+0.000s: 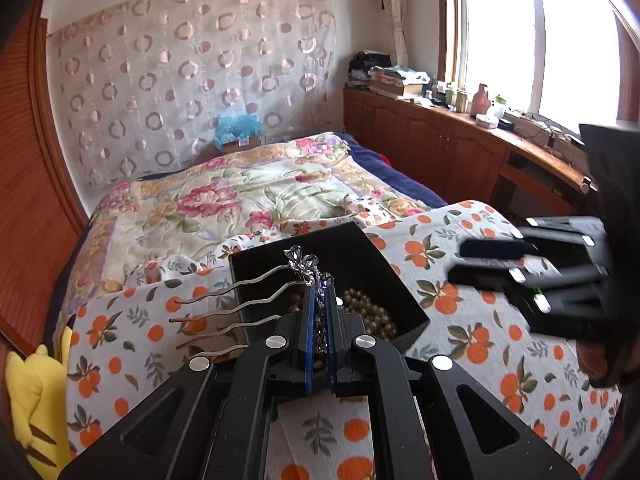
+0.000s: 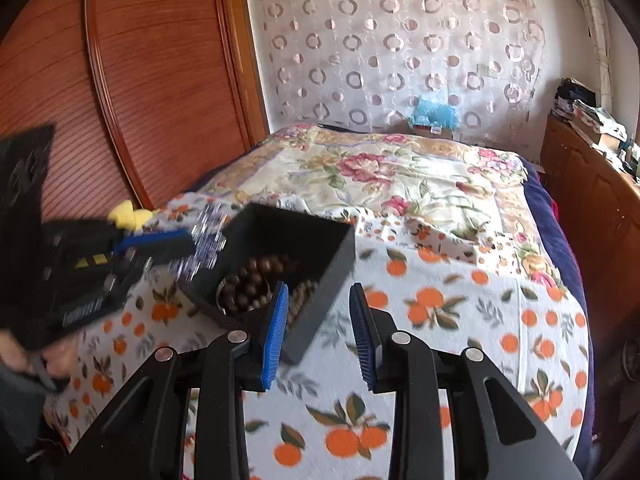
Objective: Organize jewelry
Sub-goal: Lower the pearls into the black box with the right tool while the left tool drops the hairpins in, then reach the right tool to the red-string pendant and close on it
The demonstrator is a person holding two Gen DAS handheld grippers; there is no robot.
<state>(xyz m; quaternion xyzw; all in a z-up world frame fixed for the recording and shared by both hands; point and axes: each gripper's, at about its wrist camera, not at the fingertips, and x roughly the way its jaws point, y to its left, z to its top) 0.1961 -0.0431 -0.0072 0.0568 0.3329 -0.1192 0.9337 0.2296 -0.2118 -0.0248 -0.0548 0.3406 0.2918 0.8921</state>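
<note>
Clamping a crystal-topped hair comb [image 1: 280, 292] between closed jaws, the left gripper [image 1: 319, 300] fills the lower centre of its view, the comb's prongs pointing left. Just beyond sits the black box [image 1: 400, 280] of bead bracelets [image 1: 372, 314]. At right, the right gripper [image 1: 460, 260] hangs empty, jaws apart.

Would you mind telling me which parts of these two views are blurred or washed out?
Left wrist view: the window is blown out white, the right gripper is smeared, while the hair comb in the left gripper is sharp. Right wrist view: the left gripper and its sparkling comb top are smeared; the black box is slightly soft.
</note>
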